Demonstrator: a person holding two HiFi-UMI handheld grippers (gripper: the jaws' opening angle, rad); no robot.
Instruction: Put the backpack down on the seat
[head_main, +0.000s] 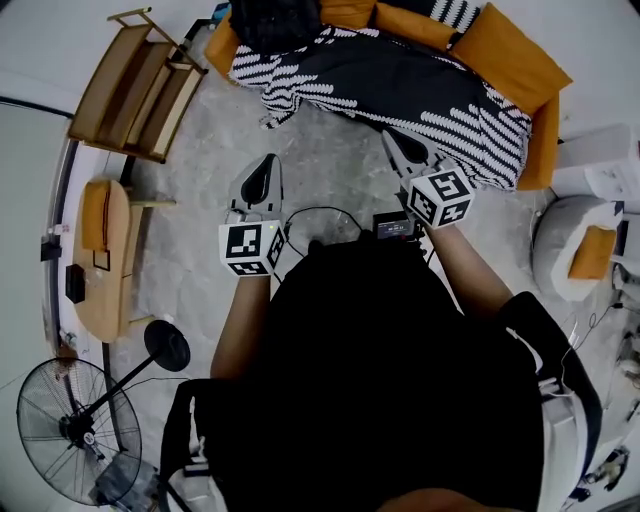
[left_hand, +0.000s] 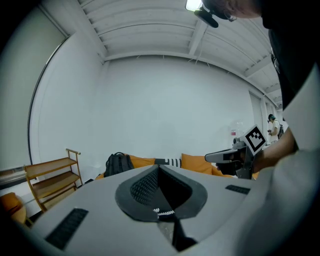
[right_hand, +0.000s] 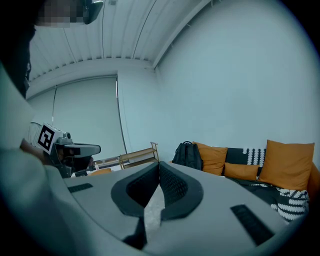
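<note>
The black backpack (head_main: 275, 22) stands upright on the left end of the orange sofa (head_main: 515, 50), against a cushion; it also shows as the backpack (left_hand: 118, 162) in the left gripper view and the backpack (right_hand: 187, 155) in the right gripper view. My left gripper (head_main: 268, 165) is held over the floor in front of the sofa, jaws shut with nothing between them. My right gripper (head_main: 392, 138) hovers near the sofa's front edge, also shut and empty. Both point toward the sofa, well short of the backpack.
A black-and-white patterned blanket (head_main: 400, 85) covers most of the seat. A wooden shelf rack (head_main: 140, 85) stands left of the sofa. A wooden side table (head_main: 105, 260) and a floor fan (head_main: 75, 430) are at my left, a grey pouf (head_main: 560, 245) at right.
</note>
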